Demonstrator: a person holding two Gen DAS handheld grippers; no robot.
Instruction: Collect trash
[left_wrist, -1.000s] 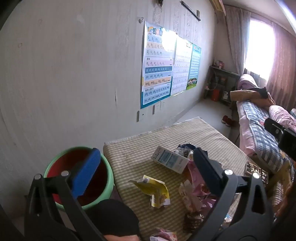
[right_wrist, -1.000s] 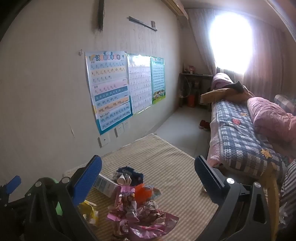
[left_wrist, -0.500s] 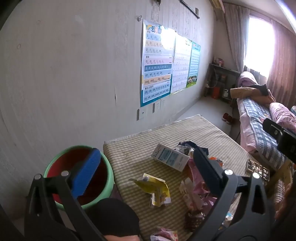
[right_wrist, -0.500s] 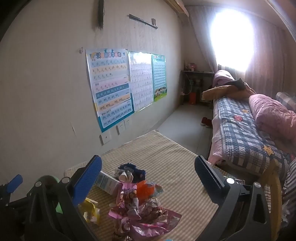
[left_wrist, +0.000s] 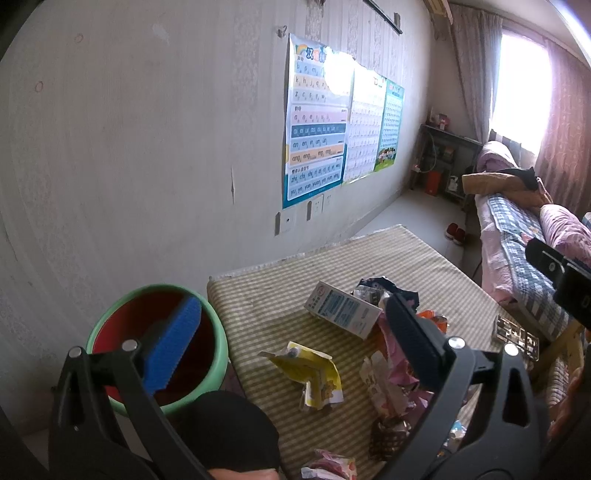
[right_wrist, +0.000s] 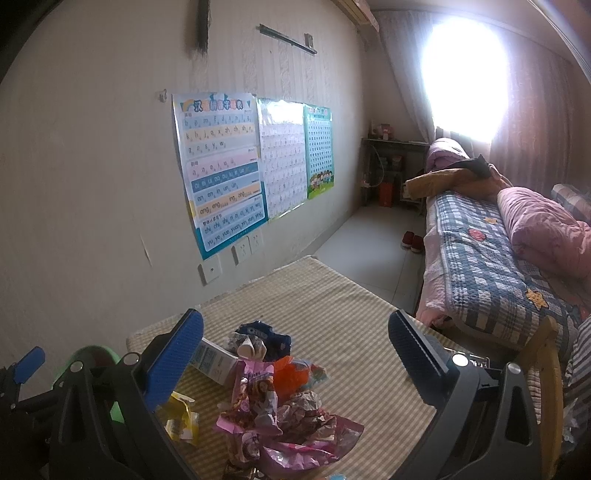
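The left gripper (left_wrist: 291, 328) hangs with its fingers wide apart and nothing between the pads; its blue pad (left_wrist: 173, 347) shows over the bin's opening and its dark pad (left_wrist: 413, 341) over the heap of trash. Seen between the two pads, lower down on the table (left_wrist: 280, 291), lies a crumpled yellow wrapper (left_wrist: 314, 373), clear of both fingers, near the table's left edge. Beyond it, closer to the dark pad, a white-and-blue carton (left_wrist: 341, 308) lies flat, and behind that a dark blue packet (left_wrist: 384, 286). Pink wrappers (left_wrist: 391, 384) pile up beside and under the dark finger toward the near edge. The bin (left_wrist: 218, 332), green outside and red inside, stands just off the table's left corner, against the wall. The right gripper (right_wrist: 295, 343) is likewise spread open and empty, poised above the same heap: the pink wrappers (right_wrist: 280, 424) sit low between its fingers, an orange wrapper (right_wrist: 290, 373) just behind them, the dark blue packet (right_wrist: 264, 334) further back, and the carton (right_wrist: 216, 360) just beside its blue pad (right_wrist: 173, 360). The yellow wrapper (right_wrist: 181, 415) lies below that pad, partly hidden by it. The far half of the table carries no trash. A bed (right_wrist: 491, 258) runs along the right side.
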